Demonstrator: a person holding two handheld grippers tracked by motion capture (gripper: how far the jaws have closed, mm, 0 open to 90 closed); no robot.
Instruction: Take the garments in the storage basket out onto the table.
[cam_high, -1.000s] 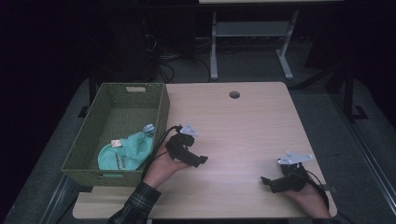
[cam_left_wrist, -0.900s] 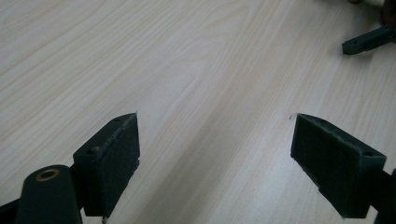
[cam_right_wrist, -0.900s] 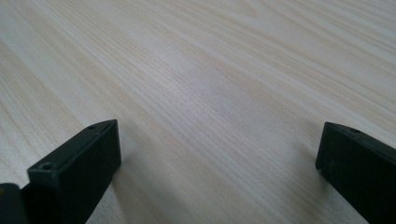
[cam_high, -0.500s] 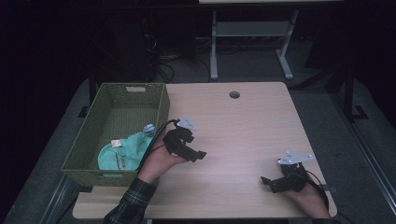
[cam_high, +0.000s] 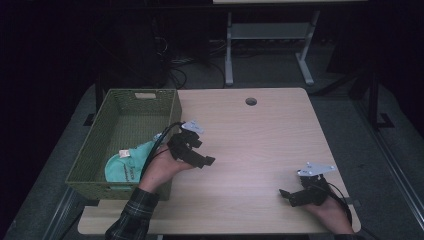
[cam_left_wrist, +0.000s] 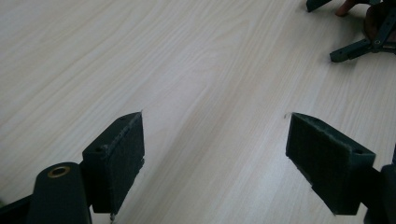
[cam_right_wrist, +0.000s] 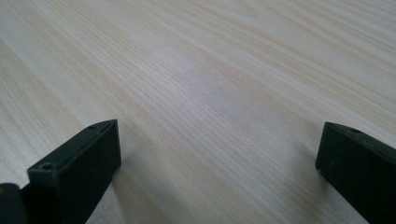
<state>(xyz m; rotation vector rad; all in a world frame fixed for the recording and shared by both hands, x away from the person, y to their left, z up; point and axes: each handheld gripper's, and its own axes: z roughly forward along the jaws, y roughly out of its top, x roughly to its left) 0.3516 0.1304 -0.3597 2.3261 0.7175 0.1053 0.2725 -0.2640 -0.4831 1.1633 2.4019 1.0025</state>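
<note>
A green woven basket (cam_high: 122, 137) stands on the left part of the wooden table (cam_high: 260, 135). Inside it, at the near end, lies a teal cloth (cam_high: 127, 162) with a white label. My left gripper (cam_high: 204, 152) hovers just right of the basket's near corner, its jaws pointing right. In the left gripper view it (cam_left_wrist: 215, 115) is open, with bare wood between the pads. My right gripper (cam_high: 287, 197) rests low at the front right of the table. In the right gripper view it (cam_right_wrist: 219, 125) is open as well, holding nothing.
A round cable hole (cam_high: 251, 101) sits near the table's far edge. Beyond the table a metal stand (cam_high: 267, 40) rises from the dark floor. The right gripper (cam_left_wrist: 364, 28) appears at the top right of the left gripper view.
My left gripper has drifted a little farther from the person and slightly left, staying open. The right gripper has not moved.
</note>
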